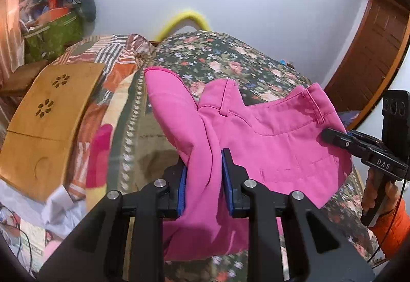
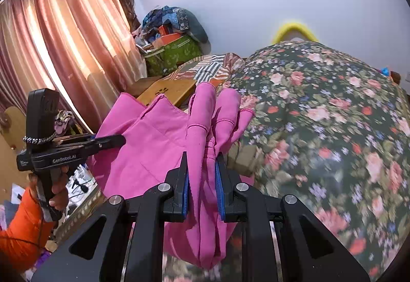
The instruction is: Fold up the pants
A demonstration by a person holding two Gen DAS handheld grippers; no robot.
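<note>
The pink pants hang in the air above the floral bed, held between both grippers. My left gripper is shut on a bunched fold of the pants near the legs; a leg end sticks up beyond it. My right gripper is shut on gathered pink fabric at the other side. In the left wrist view the right gripper pinches the waistband side with a pocket. In the right wrist view the left gripper shows at the left, shut on the cloth.
A wooden lap table lies on a striped blanket left of the bed. A green box of clutter stands by the pink curtain. A wooden door is at the right. The floral bedspread spreads to the right.
</note>
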